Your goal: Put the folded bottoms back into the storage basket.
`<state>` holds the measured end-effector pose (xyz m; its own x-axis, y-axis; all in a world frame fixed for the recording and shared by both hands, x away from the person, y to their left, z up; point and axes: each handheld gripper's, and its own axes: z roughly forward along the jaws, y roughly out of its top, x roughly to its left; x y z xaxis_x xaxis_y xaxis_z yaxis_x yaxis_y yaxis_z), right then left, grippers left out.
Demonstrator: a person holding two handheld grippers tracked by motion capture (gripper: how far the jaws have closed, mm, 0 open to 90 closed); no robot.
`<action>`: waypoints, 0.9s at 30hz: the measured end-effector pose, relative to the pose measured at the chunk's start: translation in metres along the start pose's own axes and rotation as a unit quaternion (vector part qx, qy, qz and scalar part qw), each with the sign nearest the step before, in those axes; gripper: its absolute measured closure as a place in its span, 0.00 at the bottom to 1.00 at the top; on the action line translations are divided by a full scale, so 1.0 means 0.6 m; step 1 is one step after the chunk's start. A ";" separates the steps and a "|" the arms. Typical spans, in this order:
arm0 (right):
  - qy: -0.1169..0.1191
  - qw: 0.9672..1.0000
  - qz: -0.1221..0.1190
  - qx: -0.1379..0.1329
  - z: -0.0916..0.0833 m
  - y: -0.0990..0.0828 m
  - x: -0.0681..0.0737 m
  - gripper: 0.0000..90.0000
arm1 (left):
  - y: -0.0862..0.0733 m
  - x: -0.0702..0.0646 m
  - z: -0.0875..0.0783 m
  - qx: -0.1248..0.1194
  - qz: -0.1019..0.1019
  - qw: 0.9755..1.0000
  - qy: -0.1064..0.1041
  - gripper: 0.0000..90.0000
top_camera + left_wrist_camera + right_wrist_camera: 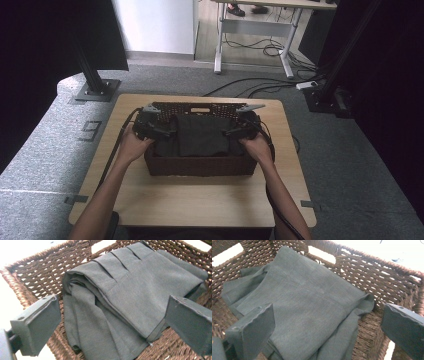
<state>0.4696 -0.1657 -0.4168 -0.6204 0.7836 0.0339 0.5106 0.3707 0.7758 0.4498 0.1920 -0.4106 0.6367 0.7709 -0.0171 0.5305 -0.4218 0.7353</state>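
Wooden table (200, 195), wicker basket (200, 165), folded grey cloth (202, 135) loose below both grippers' wide-apart fingers (37, 327).

Basket floor: hidden under the folded grey cloth (202, 135) that fills the wicker basket (200, 165); only walls and rim show.
Cloth layers: in the left gripper view the lower folds tuck out of sight beneath the top panel (140, 287); what garment it is cannot be told.
Cloth edge: cut off at 6 o'clock in the right gripper view (312, 315).
Right gripper's outer finger (404, 327): cropped at 4 o'clock.
Left gripper's finger (192, 322): cropped at 4 o'clock.
Bench (200, 200): near edge runs off at 6 o'clock in the high view.
Forearms: cut at 6 o'clock in the high view.
Background: shoes at 12 o'clock, too small to make out.
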 end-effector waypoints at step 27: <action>0.001 1.000 -0.009 -0.011 -0.079 -0.054 0.001 0.00 | -0.069 -0.025 -0.068 -0.032 0.019 0.999 -0.006 0.00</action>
<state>0.4248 -0.2009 -0.4122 -0.6310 0.7755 0.0205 0.4860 0.3745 0.7897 0.3951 0.2173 -0.4131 0.6628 0.7488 0.0045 0.4683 -0.4192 0.7778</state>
